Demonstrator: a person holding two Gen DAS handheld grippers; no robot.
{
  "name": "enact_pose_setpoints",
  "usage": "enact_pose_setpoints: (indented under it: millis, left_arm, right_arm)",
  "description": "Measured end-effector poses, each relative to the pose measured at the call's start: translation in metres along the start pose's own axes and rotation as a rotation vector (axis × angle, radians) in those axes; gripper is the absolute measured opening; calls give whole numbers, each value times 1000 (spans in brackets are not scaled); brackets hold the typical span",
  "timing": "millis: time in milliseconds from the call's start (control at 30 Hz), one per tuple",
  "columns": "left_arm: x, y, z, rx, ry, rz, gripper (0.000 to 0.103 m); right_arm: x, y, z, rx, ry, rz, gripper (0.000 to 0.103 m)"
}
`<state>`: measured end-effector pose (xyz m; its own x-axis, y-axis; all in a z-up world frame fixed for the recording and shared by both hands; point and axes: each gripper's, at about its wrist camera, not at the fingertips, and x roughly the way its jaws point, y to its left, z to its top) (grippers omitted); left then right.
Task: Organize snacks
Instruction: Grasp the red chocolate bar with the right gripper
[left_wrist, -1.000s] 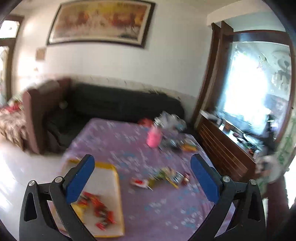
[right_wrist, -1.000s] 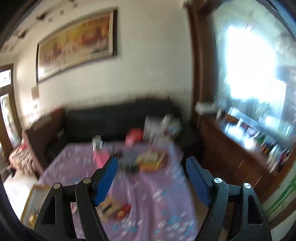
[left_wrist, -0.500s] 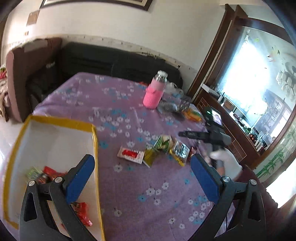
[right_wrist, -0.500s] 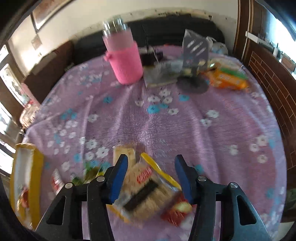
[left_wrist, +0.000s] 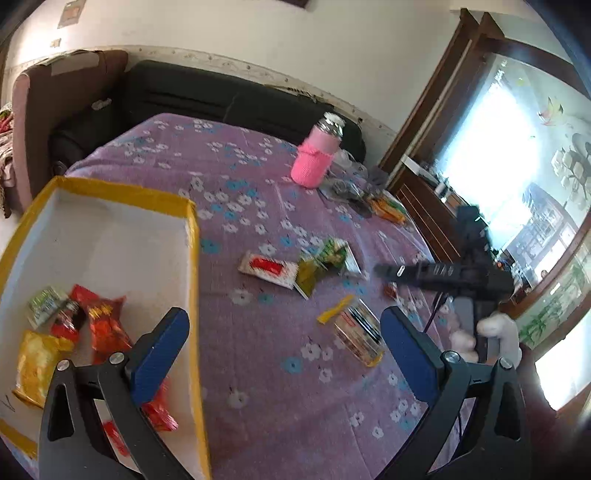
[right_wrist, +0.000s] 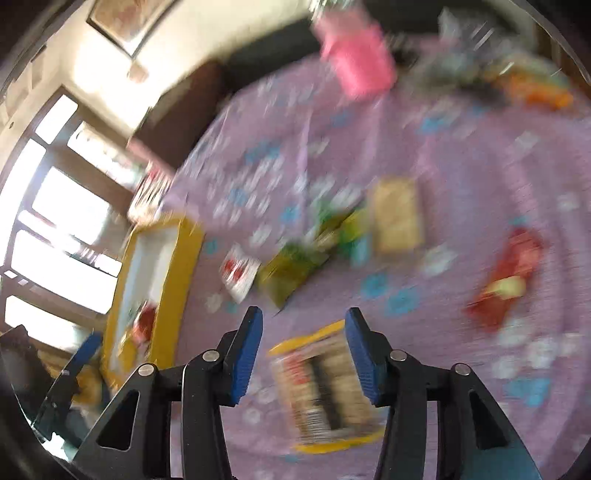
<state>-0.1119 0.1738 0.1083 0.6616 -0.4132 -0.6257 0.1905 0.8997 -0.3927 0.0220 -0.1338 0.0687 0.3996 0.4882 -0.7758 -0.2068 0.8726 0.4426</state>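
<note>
While we look through the left wrist view, our left gripper (left_wrist: 284, 350) hangs with fingers wide apart and nothing between them, over the purple tablecloth (left_wrist: 258, 369) by the yellow-rimmed box (left_wrist: 194, 236). That box already has several red, green and yellow packets (left_wrist: 99, 314) inside. Loose snacks lie right of the box: a white-and-red packet (left_wrist: 267, 267), green packets (left_wrist: 328, 258), and a clear-fronted biscuit pack (left_wrist: 358, 334) with yellow edges, nearest our right side. The right gripper's black body (left_wrist: 443, 275) reaches in above that pack. A pink bottle (left_wrist: 316, 160) stands well back.

Right wrist view, blurred: our right gripper (right_wrist: 303, 354) has the biscuit pack (right_wrist: 328, 384) lying between its blue fingers (right_wrist: 245, 354), jaws closing. The right pad looks at the pack's edge, the left pad shows a gap, so not clamped yet as far as we can tell. The pack's long axis runs roughly along the fingers, so they close across its short width. A small red packet (right_wrist: 509, 277) sits off to the right; the box (right_wrist: 177, 280) lies far left.

Right hand is clearly nearer the pack; we judge the next move is a pinch, then a carry left to the box.
</note>
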Motion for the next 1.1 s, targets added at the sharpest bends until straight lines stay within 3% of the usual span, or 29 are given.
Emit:
enact_pose_setpoints:
  millis: [100,233,367,567,800,867,900,933,1100]
  left_arm:
    - [12,-13,-11,18,42,-13,103]
    - [45,-34,-26,27,132,-45,103]
    - [74,-53,-36,33,198,-52,103]
    - [88,-66,-41,41,234,-20,103]
    - [119,-92,-41,130,261,37,103]
    - [130,-102,-39,158,264,43,103]
    - [137,-108,-38,179,260,55,103]
    - [142,-112,-37,190,259,64,103]
    - [170,-125,-33,213,285,106,103]
  right_arm:
    - [-26,-32,1,52,-110,-89,49]
    - [-36,-88,9,147,-191,-225,51]
    - [-26,-124,10,224,-182,-218,51]
    - [-3,-124,17,209,-179,-181,51]
    - [22,-105,14,132,-194,-327,50]
    - [28,-96,14,68,-190,-399,44]
    - [32,-92,13,29,-187,-454,32]
    - [34,-89,13,1,-188,-498,30]
    - [22,-105,12,43,-191,-430,28]
